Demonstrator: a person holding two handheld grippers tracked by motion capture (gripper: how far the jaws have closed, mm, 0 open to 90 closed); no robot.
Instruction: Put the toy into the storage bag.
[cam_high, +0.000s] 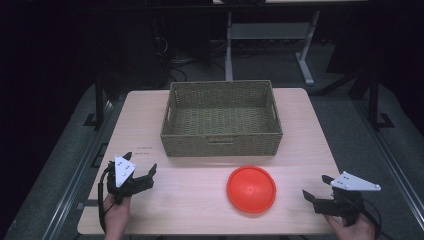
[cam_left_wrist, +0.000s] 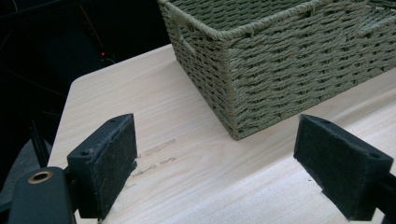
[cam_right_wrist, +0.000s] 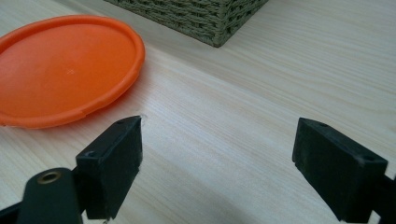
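Observation:
An orange round disc (cam_high: 251, 189) lies flat on the light wooden table (cam_high: 200, 200), in front of a woven green basket (cam_high: 221, 118). My left gripper (cam_high: 140, 168) rests at the table's front left, open, nothing between its jaws; in the left gripper view (cam_left_wrist: 215, 163) it faces the basket's near corner (cam_left_wrist: 261, 70). My right gripper (cam_high: 318, 187) sits at the front right, open and holding nothing. From the right gripper view (cam_right_wrist: 217, 163) the disc (cam_right_wrist: 60, 70) lies ahead to the left and the basket corner (cam_right_wrist: 205, 18) farther off.
The basket looks empty inside. Bare tabletop (cam_right_wrist: 261, 93) lies between the disc and the right gripper. Beyond the table are a dark floor and a grey metal stand (cam_high: 270, 35).

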